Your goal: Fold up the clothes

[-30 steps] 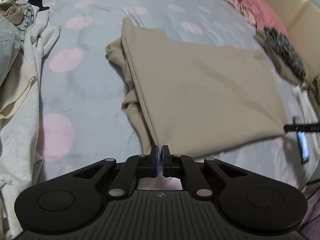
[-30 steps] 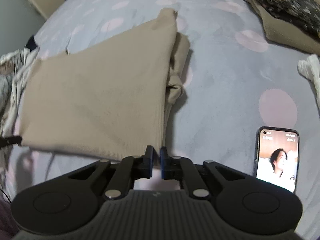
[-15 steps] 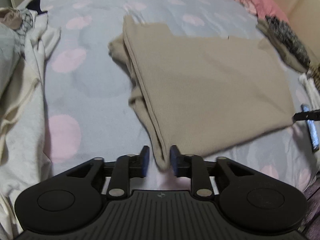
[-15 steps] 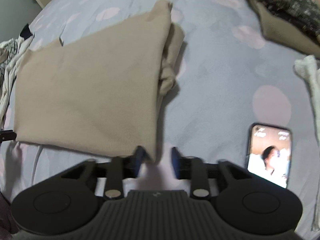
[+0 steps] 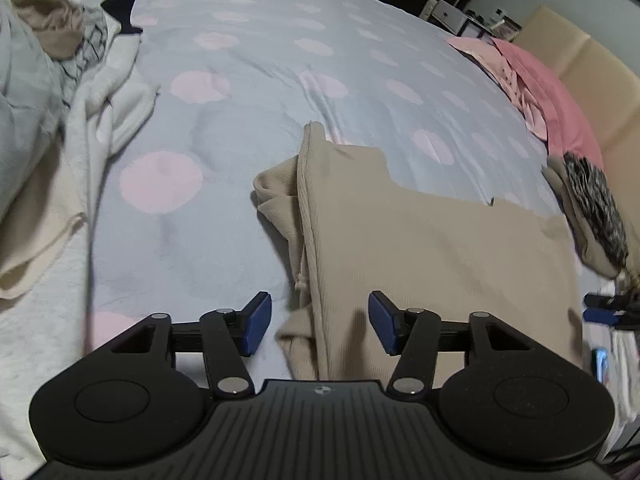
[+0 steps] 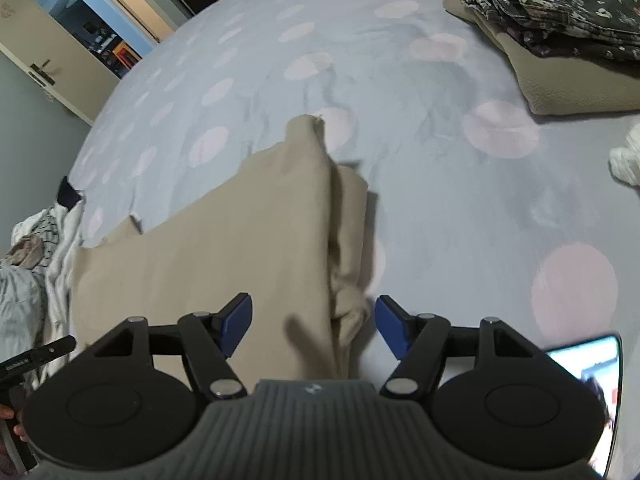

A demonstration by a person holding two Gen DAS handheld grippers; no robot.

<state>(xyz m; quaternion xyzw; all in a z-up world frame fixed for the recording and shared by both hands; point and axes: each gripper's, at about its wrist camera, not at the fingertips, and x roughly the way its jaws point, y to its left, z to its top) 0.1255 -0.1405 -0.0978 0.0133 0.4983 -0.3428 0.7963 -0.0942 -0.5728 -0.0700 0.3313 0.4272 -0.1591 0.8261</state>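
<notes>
Both claws have let go of the beige garment [image 5: 432, 248]: left gripper [image 5: 319, 322] and right gripper [image 6: 314, 322] jaws spreading, fabric lying loose between them.

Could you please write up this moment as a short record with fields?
surface: bed sheet, pale blue with pink dots
garment in work: beige top, folded flat near the front edge
left tool: opening, pads clear of the cloth, the top's left edge between them
right tool: opening, pads clear, the top's right edge between them
done stack: floral garment on a beige one, far right
unfolded pile: white and grey clothes, far left
other: lit phone on the sheet by the right tool
</notes>
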